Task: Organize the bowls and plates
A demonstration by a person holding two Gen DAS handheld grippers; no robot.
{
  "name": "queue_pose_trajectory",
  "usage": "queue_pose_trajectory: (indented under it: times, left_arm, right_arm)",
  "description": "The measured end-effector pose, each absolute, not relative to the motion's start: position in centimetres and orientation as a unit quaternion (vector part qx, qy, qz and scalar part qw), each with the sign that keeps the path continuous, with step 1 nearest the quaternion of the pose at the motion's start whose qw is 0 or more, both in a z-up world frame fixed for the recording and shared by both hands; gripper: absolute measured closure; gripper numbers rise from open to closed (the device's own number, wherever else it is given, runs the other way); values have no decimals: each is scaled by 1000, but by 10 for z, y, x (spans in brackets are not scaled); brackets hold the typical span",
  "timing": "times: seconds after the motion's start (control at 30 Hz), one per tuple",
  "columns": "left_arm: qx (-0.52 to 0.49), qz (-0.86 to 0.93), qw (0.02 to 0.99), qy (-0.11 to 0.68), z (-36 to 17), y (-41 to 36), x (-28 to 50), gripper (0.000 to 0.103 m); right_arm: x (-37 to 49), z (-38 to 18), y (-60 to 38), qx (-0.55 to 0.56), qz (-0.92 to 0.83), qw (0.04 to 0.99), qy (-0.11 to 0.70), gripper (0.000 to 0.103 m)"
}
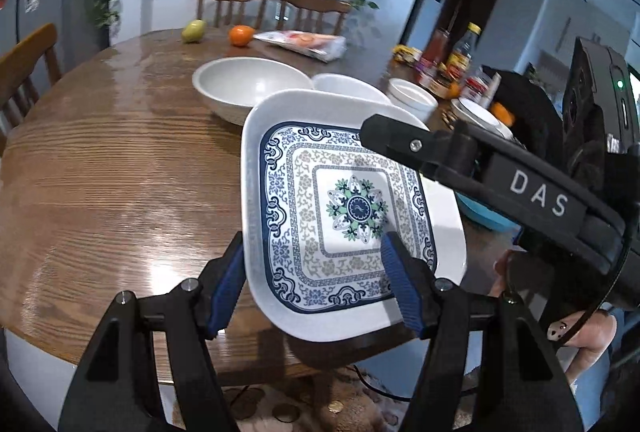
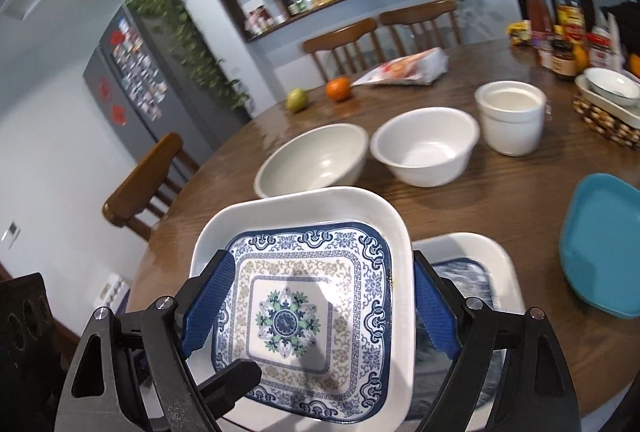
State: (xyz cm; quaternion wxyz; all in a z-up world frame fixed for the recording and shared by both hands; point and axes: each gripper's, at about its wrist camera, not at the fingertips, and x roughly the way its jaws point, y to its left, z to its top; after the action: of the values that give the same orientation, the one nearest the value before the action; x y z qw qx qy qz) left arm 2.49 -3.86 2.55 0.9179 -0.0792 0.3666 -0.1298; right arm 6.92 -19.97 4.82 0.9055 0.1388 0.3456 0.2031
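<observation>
A square white plate with a blue floral pattern (image 1: pixel 344 208) (image 2: pixel 296 316) hangs tilted over the near edge of the round wooden table (image 1: pixel 120 172). My left gripper (image 1: pixel 312 238) is shut on its near rim, one blue pad on the plate's face and the other at its outer edge. My right gripper (image 2: pixel 322 256) is shut on the opposite side, its pads against two rims. A second plate of the same pattern (image 2: pixel 492 256) lies on the table below it. A grey-white bowl (image 2: pixel 316 156), a white bowl (image 2: pixel 426 144) and stacked white cups (image 2: pixel 510 116) stand behind.
A teal plate (image 2: pixel 600 244) lies at the right. A woven basket (image 2: pixel 608 120) with bowls, bottles and jars crowd the far right edge. A pear (image 2: pixel 297 99), an orange (image 2: pixel 338 89) and a plastic bag (image 2: pixel 404 70) lie at the back. Wooden chairs ring the table.
</observation>
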Motion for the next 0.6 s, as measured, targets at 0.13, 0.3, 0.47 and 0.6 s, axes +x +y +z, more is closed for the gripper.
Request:
queue_pose_trajectory:
  times: [0.13, 0.3, 0.47, 0.6]
  left_arm:
    - [-69, -149, 910, 381, 19, -55, 33, 39]
    - [-64, -168, 898, 402, 10, -71, 39, 39]
    - [-55, -174, 893, 411, 7, -83, 44, 39]
    - [-53, -189, 885, 422, 2, -91, 49, 38]
  right_arm:
    - [66, 47, -216, 141, 174, 913, 341, 15]
    - [63, 45, -232, 139, 150, 920, 334, 15]
    - [64, 38, -245, 144, 135, 921, 337, 15]
    - [68, 33, -253, 148, 124, 920, 340, 15]
